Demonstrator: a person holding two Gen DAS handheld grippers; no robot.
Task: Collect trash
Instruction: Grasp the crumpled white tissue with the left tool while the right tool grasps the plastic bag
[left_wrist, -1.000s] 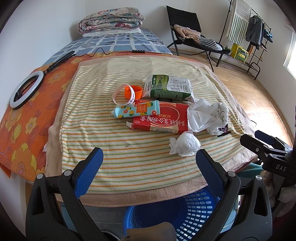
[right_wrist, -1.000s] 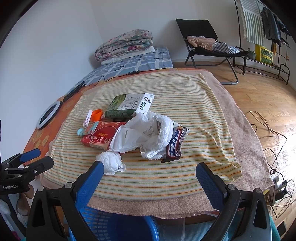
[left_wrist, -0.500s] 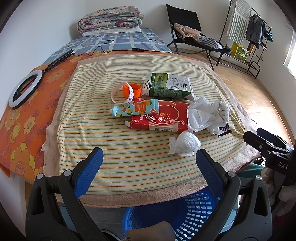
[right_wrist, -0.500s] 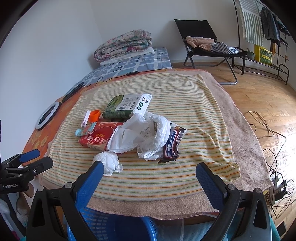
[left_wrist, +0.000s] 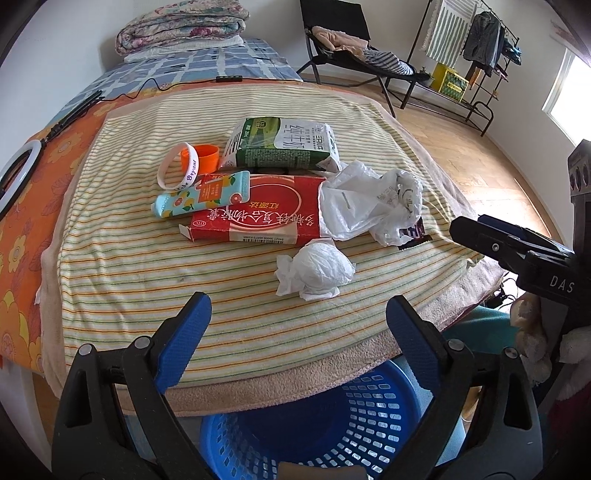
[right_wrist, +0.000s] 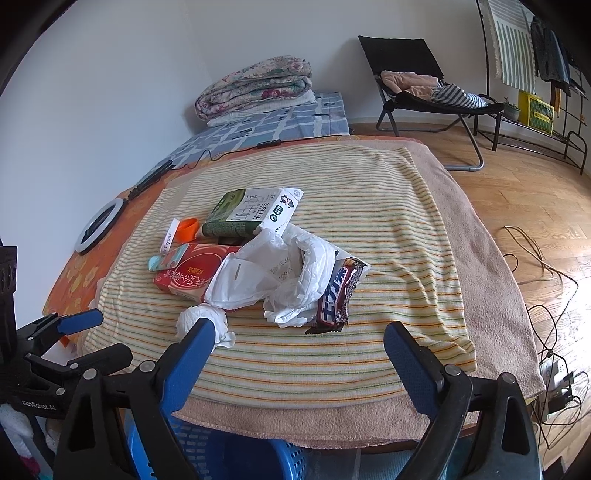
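Trash lies in a pile on the striped towel: a crumpled tissue ball nearest me, a white plastic bag, a red carton, a green milk carton, a chocolate wrapper, a small patterned pack, an orange cap and a white wristband. My left gripper is open and empty, short of the tissue ball. My right gripper is open and empty at the towel's near edge. A blue basket stands below the edge.
A ring light lies on the orange floral cloth at the left. A folded quilt sits on the mattress behind. A black chair and a clothes rack stand on the wooden floor. Cables trail at the right.
Both grippers have moved forward toward the trash pile, which looks larger now. The jaws stay open. Nothing on the towel has moved.
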